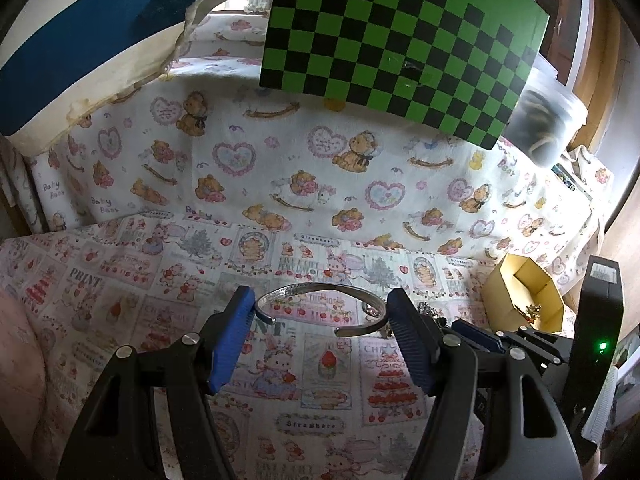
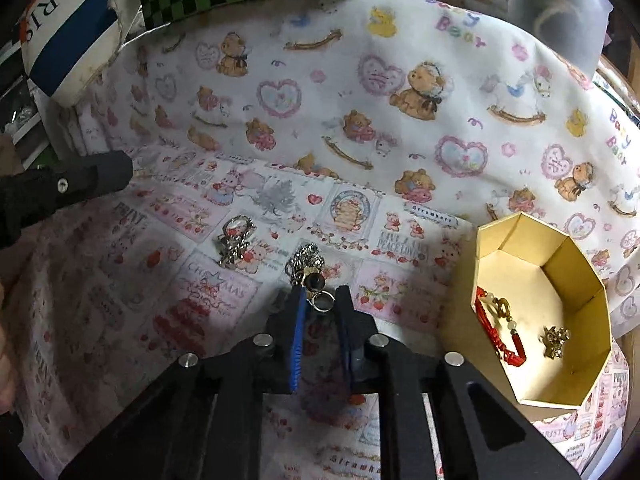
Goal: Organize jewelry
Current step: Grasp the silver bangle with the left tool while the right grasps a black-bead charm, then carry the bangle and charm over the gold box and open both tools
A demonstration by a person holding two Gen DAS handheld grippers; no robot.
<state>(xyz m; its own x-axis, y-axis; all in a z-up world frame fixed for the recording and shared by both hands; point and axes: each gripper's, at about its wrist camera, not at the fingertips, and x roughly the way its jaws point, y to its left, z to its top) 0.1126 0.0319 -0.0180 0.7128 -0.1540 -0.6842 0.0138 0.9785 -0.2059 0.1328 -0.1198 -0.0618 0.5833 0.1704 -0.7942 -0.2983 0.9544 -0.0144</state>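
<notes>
A silver cuff bracelet (image 1: 320,306) lies on the printed cloth, between the tips of my open left gripper (image 1: 322,308), whose blue pads sit at its two ends. My right gripper (image 2: 320,300) is nearly closed around a small ring and chain piece (image 2: 310,270) at its tips; whether it grips it is unclear. A yellow octagonal box (image 2: 580,280) at the right holds a red beaded bracelet (image 2: 500,328) and a small gold charm (image 2: 554,340). The box also shows in the left wrist view (image 1: 504,292). Another silver pendant (image 2: 234,238) lies on the cloth to the left.
A green and black checkerboard (image 1: 400,40) stands at the back. A blue and white pillow (image 1: 80,48) is at the back left. A clear plastic tub (image 1: 548,120) sits at the back right. The right gripper's body (image 1: 596,340) is close beside my left one.
</notes>
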